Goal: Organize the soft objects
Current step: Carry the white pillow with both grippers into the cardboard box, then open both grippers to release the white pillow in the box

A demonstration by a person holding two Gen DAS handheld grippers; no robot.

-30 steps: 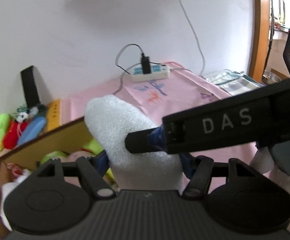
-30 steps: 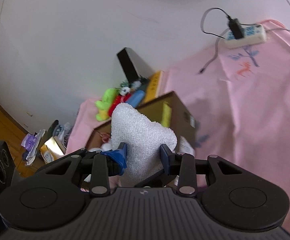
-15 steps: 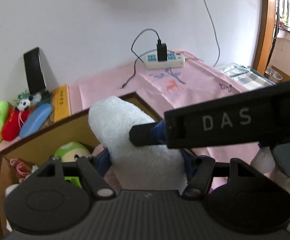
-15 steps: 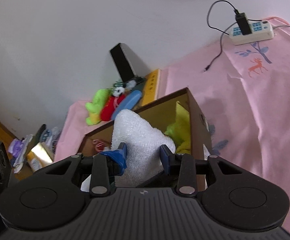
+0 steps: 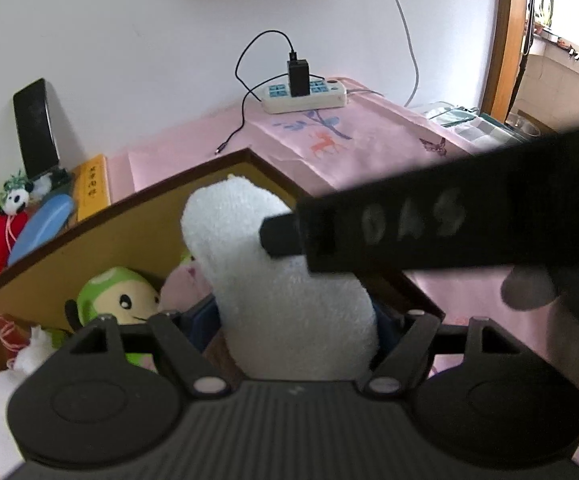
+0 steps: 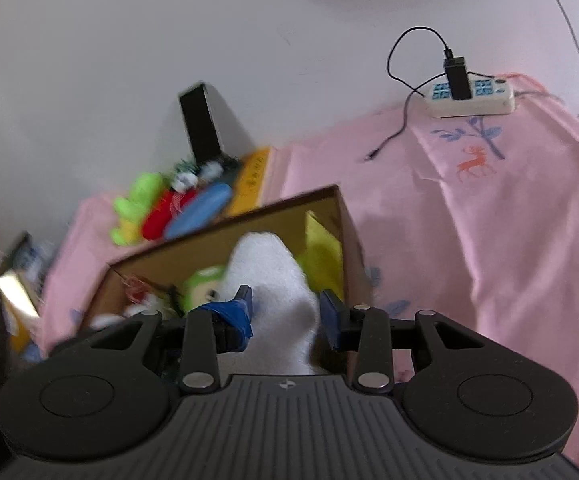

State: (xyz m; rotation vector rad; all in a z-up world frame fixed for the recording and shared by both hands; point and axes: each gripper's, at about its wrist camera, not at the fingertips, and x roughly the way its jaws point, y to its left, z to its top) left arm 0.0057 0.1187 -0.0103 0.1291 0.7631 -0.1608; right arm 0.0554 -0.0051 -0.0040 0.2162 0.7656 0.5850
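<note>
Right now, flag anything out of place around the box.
Three soft toys, green, red and blue, lie outside the cardboard box by the wall. A loose black cable end trails across the pink cloth.

The white letters "DAS" stand, blurred, on the long black bar (image 5: 449, 220) that crosses the right side of the left wrist view. A yellow flat box (image 5: 92, 186) at the far left beside the brown cardboard box carries dark characters too small to read.

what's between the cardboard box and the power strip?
Bare pink cloth, apart from a loose black cable end. Right wrist view shows it between cardboard box and power strip.
</note>
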